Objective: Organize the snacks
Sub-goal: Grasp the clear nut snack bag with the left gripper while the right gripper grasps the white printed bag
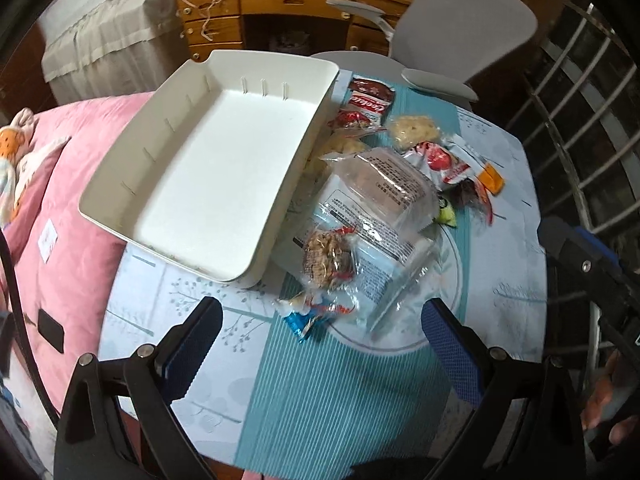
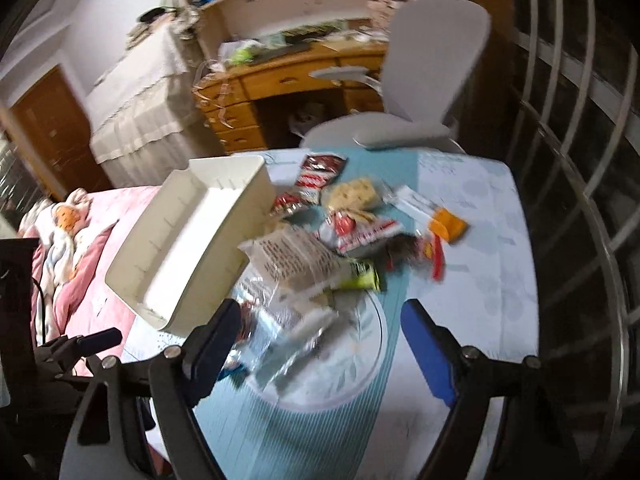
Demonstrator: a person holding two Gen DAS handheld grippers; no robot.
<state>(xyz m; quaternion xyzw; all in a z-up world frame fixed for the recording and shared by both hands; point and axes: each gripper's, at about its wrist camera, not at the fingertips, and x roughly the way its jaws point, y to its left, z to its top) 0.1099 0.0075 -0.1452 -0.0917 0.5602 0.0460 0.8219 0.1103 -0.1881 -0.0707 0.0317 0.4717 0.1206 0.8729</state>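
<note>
While both grippers hovered above the worktop (image 1: 500,160), the snacks lay in a loose heap ahead of them, none between the fingers. The left gripper (image 1: 322,334) had its fingers spread wide and held nothing; a round cookie in clear wrap (image 1: 329,258) and a blue-and-red wrapper (image 1: 310,314) lay just beyond the gap, apart from both fingertips. The right gripper (image 2: 316,334) was likewise spread and empty, with crumpled clear packets (image 2: 288,336) lying near its left finger (image 2: 210,346). Further on sat a clear bag with printed text (image 1: 384,188), a red-and-white packet (image 1: 440,160), a pale cracker pack (image 1: 412,130), a brown Cocoa sachet (image 1: 370,96) and an orange-tipped packet (image 1: 490,176). An empty white tray (image 1: 208,160) stood beside the heap on its left, touching the nearest packets and overhanging the worktop's edge toward a pink bed quilt (image 1: 80,140). A grey chair (image 1: 460,28) stood behind the worktop, before a wooden desk (image 1: 288,0).
</note>
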